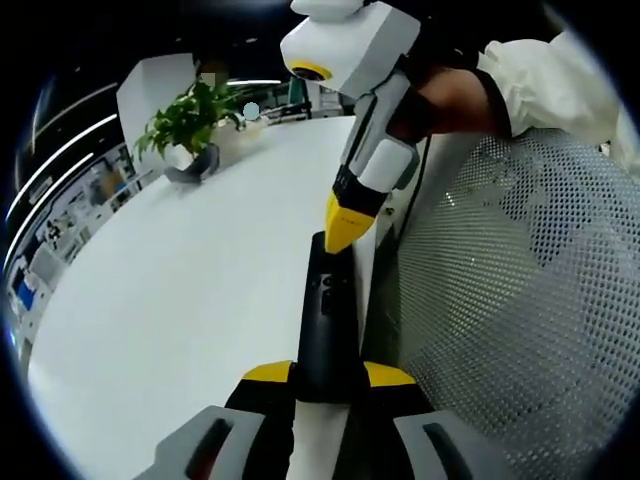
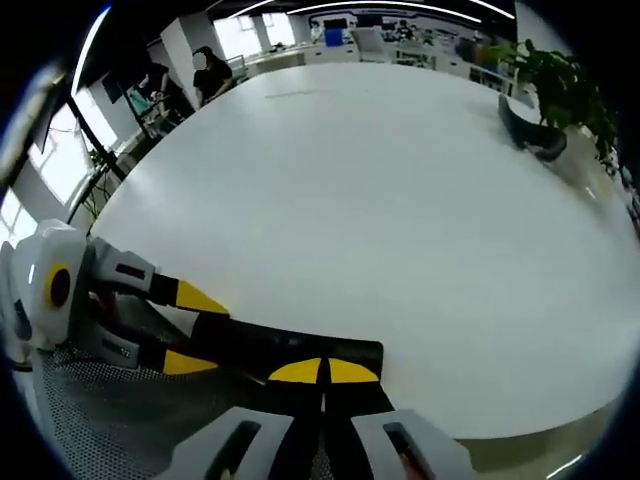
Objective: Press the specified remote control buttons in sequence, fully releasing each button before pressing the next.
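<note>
Left tool (image 1: 328, 375) clamps the near end of a black remote control (image 1: 326, 315), its yellow-tipped jaws pressed against the remote's two sides in the left gripper view. The remote lies along the edge of the white counter (image 1: 190, 300), pointing away from the camera, with small buttons visible on its upper face. Right tool (image 1: 350, 228) comes down from above in the same view, its yellow tips drawn together to a point that rests on the far end of the remote; a hand (image 1: 445, 100) in a white sleeve (image 1: 550, 75) holds it. In the right gripper view, the right tool (image 2: 322, 372) shows its two yellow tips closed together and touching the remote control (image 2: 290, 350), while the left tool (image 2: 190, 330) enters from the left and grips the remote between its jaws. A white mesh chair back (image 1: 520, 300) stands just beside the counter edge. A potted plant (image 1: 190, 125) sits well apart at the far side of the counter, and a person (image 2: 208, 72) stands beyond it.
</note>
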Available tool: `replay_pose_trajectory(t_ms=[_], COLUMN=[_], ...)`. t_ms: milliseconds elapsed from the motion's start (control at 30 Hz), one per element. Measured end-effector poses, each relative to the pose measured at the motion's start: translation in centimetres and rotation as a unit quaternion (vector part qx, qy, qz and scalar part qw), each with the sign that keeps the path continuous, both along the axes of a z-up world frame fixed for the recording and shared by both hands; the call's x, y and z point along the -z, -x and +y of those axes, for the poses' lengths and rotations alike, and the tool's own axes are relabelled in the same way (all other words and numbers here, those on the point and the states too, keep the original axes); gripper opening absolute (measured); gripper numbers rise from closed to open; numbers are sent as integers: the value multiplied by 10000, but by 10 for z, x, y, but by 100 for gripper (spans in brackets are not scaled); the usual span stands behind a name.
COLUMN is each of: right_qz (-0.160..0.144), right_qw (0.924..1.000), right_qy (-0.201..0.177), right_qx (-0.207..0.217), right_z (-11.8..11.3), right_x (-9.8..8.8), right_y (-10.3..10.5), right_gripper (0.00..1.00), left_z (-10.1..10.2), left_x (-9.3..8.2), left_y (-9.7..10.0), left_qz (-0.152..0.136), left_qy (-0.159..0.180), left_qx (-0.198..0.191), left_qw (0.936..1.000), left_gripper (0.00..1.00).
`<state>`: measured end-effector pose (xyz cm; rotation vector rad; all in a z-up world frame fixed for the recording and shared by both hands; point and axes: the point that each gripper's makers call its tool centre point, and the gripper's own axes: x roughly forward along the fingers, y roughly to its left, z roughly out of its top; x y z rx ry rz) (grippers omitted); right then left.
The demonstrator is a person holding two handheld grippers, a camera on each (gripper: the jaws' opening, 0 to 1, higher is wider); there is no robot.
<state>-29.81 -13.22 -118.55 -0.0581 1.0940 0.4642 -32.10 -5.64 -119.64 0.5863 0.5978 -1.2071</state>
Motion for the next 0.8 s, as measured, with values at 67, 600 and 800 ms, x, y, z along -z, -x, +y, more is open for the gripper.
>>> replay_pose_trajectory(t_ms=[67, 600, 800], right_qz=[-23, -240, -308], right_qw=[10000, 9984, 9977], right_qy=[2, 389, 415], right_qx=[-6, -340, -438], right_z=[0, 2, 1], right_x=[0, 1, 1], right_y=[0, 0, -1], right_gripper=[0, 0, 0], left_z=[0, 1, 0], left_x=[0, 0, 1], left_y=[0, 2, 2], left_qz=[30, 11, -75], left_qy=[22, -5, -55], left_qx=[-24, 103, 134], left_qw=[10000, 9999, 9999], left_gripper=[24, 24, 25])
